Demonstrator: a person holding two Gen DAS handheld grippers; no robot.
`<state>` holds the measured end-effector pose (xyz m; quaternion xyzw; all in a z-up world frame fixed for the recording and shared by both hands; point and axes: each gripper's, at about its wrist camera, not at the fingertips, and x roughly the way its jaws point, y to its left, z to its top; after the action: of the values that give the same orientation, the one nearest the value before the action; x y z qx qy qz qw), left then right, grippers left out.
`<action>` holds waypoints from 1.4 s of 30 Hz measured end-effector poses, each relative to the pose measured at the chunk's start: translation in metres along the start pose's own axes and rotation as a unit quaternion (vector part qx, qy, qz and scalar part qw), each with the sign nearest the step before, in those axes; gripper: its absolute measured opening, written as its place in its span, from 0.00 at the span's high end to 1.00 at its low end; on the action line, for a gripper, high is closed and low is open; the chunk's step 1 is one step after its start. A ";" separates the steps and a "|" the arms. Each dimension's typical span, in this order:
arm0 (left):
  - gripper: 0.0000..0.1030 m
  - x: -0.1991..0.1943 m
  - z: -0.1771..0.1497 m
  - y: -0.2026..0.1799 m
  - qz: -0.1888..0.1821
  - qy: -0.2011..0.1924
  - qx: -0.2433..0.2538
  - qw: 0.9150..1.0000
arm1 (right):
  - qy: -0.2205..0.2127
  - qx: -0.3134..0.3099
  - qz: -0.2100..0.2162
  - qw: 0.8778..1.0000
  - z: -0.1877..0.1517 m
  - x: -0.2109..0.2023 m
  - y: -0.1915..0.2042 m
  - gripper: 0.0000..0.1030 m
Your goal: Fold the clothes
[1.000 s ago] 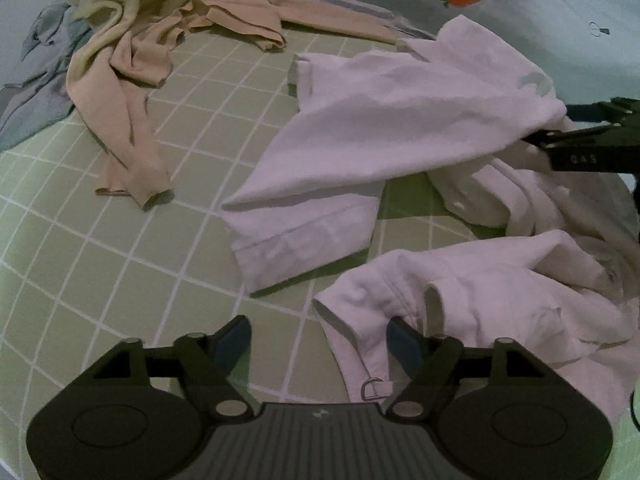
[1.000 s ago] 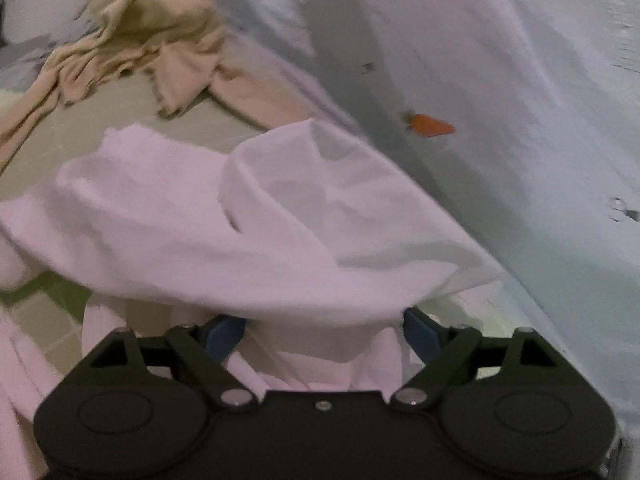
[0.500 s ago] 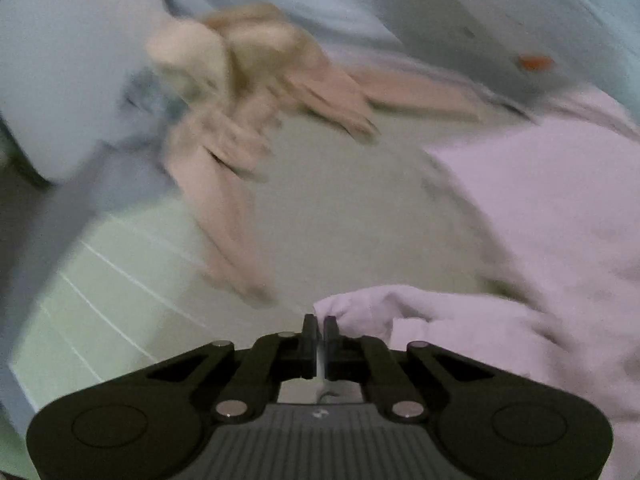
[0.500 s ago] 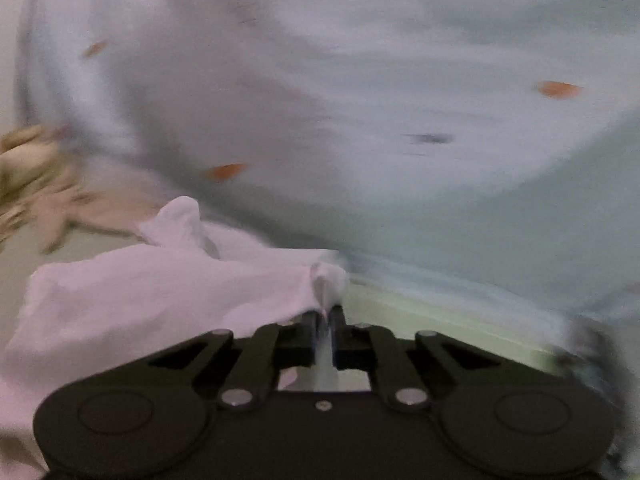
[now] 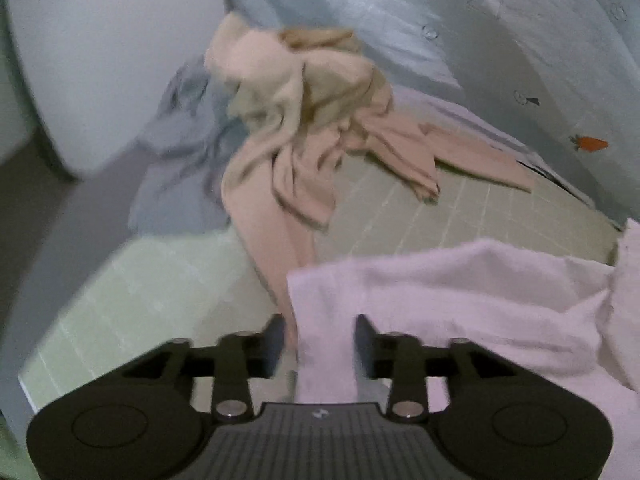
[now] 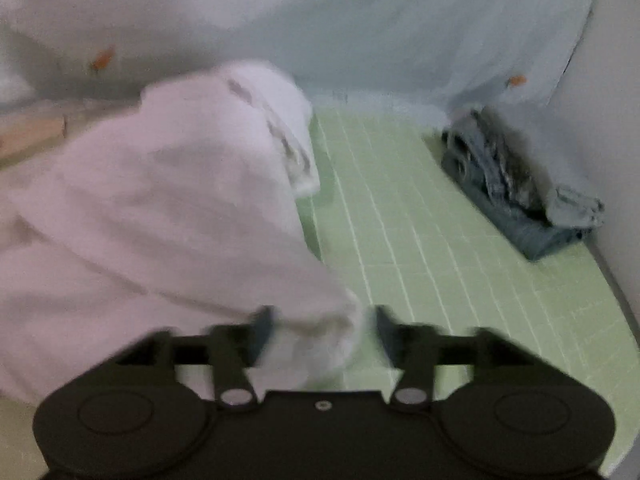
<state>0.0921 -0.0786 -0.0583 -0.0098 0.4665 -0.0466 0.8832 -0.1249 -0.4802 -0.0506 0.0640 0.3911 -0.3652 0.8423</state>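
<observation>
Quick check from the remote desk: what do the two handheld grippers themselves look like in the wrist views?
Both are matte black. The left gripper has a ribbed grey centre plate with a small logo, round side housings, silver pivot pins and blue-padded fingers. The right gripper matches, but its centre is plain black with one screw. No hands, sleeves or cables show.

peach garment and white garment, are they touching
Touching: the left wrist view shows the peach garment's long trailing end running under the white garment's near corner, no gap visible.

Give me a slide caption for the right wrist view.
Right tool open around a white garment edge on the green checked sheet, folded denim beyond.
</observation>
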 end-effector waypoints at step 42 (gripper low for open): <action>0.87 -0.084 -0.053 -0.050 0.011 -0.055 -0.048 0.997 | -0.125 0.016 -0.078 0.989 -0.006 -0.006 -0.079 0.97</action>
<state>-0.0019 -0.1195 -0.0159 -0.0494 0.4191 -0.0143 0.9065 -0.1840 -0.5318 -0.0364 0.0008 0.2807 -0.4414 0.8523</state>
